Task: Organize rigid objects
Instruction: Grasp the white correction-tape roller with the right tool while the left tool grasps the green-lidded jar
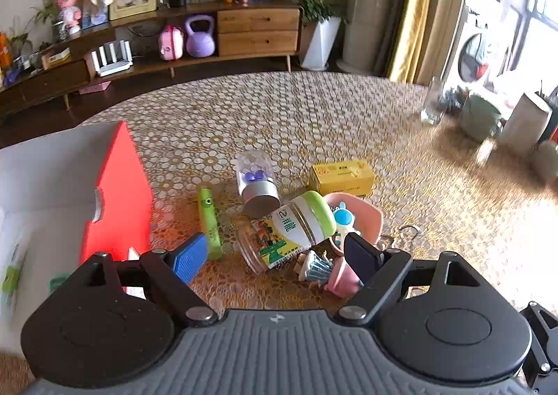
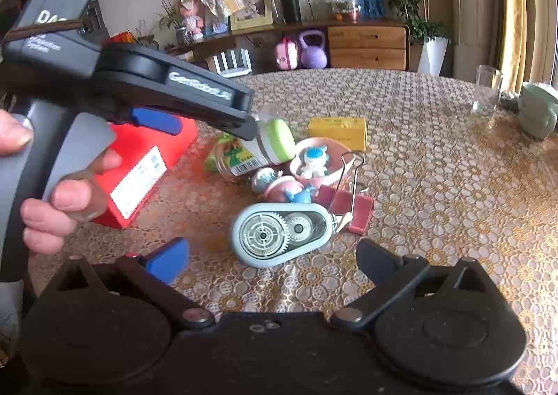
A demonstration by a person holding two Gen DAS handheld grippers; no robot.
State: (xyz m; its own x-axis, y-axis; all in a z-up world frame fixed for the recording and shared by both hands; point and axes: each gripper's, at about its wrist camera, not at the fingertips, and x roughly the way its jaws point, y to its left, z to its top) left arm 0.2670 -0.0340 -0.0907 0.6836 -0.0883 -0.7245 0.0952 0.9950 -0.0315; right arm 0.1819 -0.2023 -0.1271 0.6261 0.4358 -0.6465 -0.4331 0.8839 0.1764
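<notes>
**Both tongs spread above a crowded heap**

The right gripper (image 2: 272,257) is spread wide, holding nothing, just short of the blue correction-tape dispenser (image 2: 280,236). A pink binder clip (image 2: 348,206) lies beside it on the right. The left gripper (image 1: 275,253) is also spread and holding nothing, hovering over the green-capped jar (image 1: 289,231), which lies toppled against the pink bowl (image 1: 366,217). Left stands the red box (image 1: 118,192); farther back lie a yellow carton (image 1: 343,177) and a glass (image 2: 486,89).

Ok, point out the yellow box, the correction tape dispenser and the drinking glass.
yellow box (image 1: 342,177), left wrist view, on its front face.
correction tape dispenser (image 2: 282,233), right wrist view, on its clear gear window.
drinking glass (image 2: 487,90), right wrist view, on its side wall.
</notes>
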